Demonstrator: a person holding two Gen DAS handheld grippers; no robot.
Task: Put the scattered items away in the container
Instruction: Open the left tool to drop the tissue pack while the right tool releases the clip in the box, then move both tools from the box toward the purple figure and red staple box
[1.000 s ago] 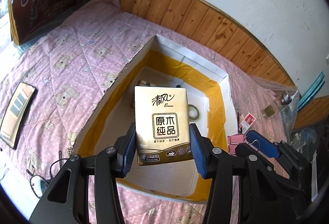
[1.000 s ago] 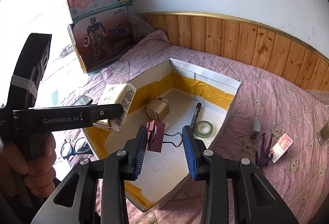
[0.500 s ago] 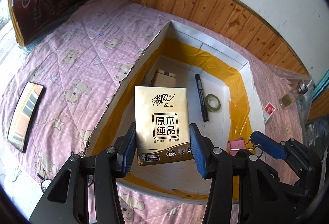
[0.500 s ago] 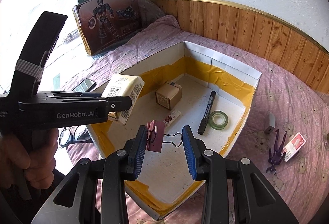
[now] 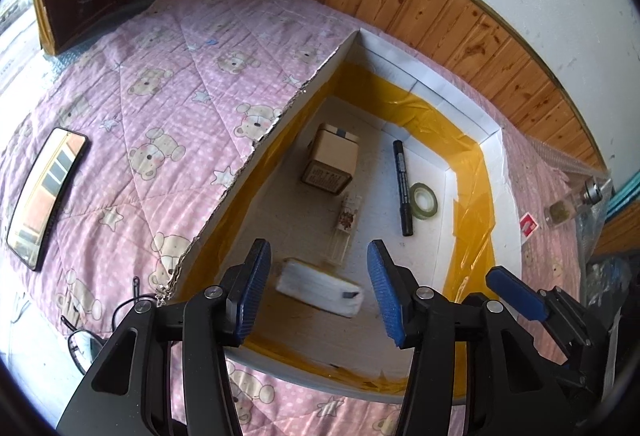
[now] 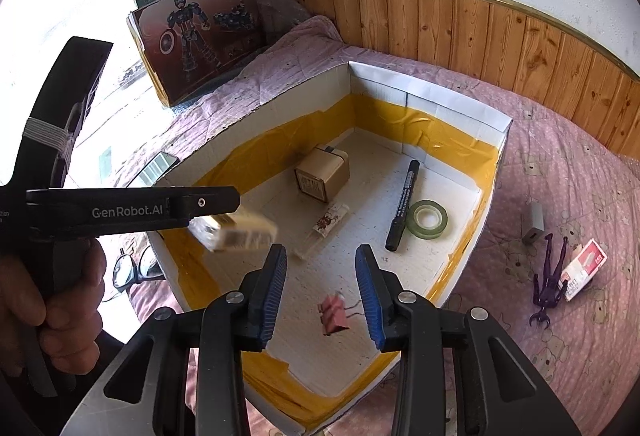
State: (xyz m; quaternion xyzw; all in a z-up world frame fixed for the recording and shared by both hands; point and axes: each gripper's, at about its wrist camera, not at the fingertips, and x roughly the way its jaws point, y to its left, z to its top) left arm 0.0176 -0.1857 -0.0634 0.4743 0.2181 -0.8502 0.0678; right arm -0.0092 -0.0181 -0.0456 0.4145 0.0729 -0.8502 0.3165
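Since both grippers' fingers spread, tissue pack (image 5: 320, 289) and clip (image 6: 333, 314) dropped into box (image 6: 460, 112).

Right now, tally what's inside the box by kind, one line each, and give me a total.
Tissue pack, blurred, apparently just dropped: 1
Pink binder clip: 1
Small cardboard carton: 1
Black marker: 1
Tape roll: 1
Clear flat packet: 1
Total: 6
Both the left gripper and the right gripper are open over the box.
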